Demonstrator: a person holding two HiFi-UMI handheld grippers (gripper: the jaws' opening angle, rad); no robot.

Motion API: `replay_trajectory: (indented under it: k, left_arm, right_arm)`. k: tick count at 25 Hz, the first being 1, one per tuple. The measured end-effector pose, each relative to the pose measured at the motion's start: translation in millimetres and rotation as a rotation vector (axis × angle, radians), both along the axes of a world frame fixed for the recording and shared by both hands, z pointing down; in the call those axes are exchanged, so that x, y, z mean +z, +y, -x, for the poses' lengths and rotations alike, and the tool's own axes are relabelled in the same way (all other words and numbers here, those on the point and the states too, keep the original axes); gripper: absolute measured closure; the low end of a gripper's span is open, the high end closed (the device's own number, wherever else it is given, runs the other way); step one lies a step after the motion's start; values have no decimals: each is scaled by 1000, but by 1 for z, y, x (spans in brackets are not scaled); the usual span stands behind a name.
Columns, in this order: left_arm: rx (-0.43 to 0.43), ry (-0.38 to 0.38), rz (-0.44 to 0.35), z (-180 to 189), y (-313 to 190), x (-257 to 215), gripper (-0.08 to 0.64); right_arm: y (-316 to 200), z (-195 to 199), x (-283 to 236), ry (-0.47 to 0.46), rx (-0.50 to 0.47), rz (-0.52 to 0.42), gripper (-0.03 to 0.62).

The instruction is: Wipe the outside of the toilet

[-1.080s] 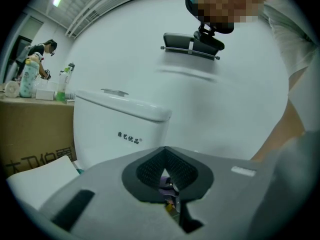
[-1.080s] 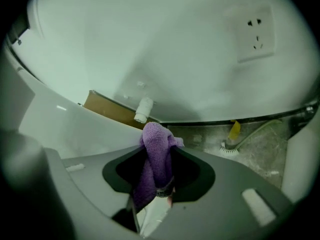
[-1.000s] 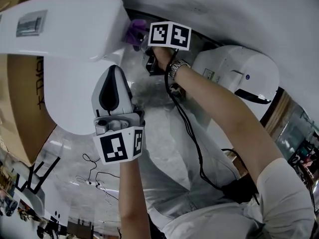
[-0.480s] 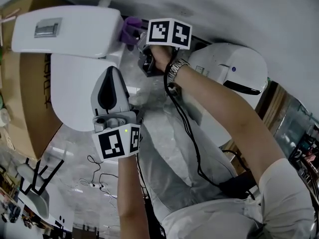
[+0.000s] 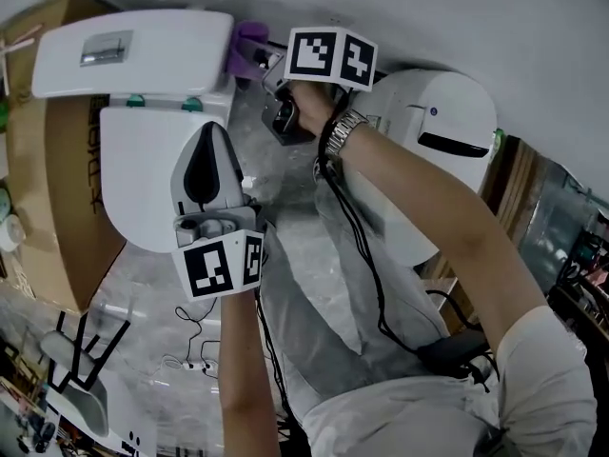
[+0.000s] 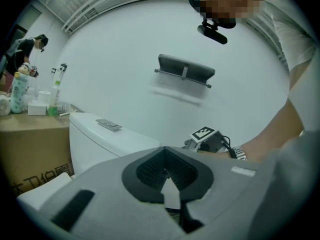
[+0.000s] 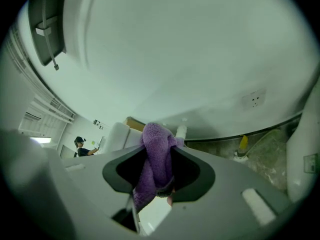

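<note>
Right gripper (image 5: pixel 265 69) grips purple cloth (image 5: pixel 245 49) just beside the toilet tank (image 5: pixel 133 55), left gripper (image 5: pixel 210 137) closed and empty; probably wiping the tank's side, next needs the cloth pressed flat against it.

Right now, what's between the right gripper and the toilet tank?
A purple cloth, pinched by the right gripper, sits in that gap beside the tank; the head view shows it.

Nothing reads clearly: dark printed characters on the cardboard box (image 5: pixel 57 208) at nine o'clock are too warped to make out, and the blue mark on the white unit (image 5: pixel 447 103) at two o'clock is too small.
</note>
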State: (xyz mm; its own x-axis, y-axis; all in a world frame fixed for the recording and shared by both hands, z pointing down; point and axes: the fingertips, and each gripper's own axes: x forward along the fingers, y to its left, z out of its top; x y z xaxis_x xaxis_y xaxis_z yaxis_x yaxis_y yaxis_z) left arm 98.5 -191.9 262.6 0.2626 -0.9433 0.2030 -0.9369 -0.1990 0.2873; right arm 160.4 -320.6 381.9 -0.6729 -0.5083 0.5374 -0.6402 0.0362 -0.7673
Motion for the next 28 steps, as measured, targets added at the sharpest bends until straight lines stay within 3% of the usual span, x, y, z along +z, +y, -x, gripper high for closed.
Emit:
replay_trajectory:
  k: [13,19,23,28]
  left_arm:
    - [164,-25,-29,63,34,-23,555]
    - [163,-49,-1,85,52,-10,555]
    - [125,-58,29,93,55,11,555]
    - [131,-80,36,88,72,12,555]
  right_arm:
    - [18,5,-52,43,180,-109,440]
    - [48,14,-58,18,144,-164,440]
    - [73,18,-37,12,112,-123,440]
    - [135,30,8,37,78,24,439]
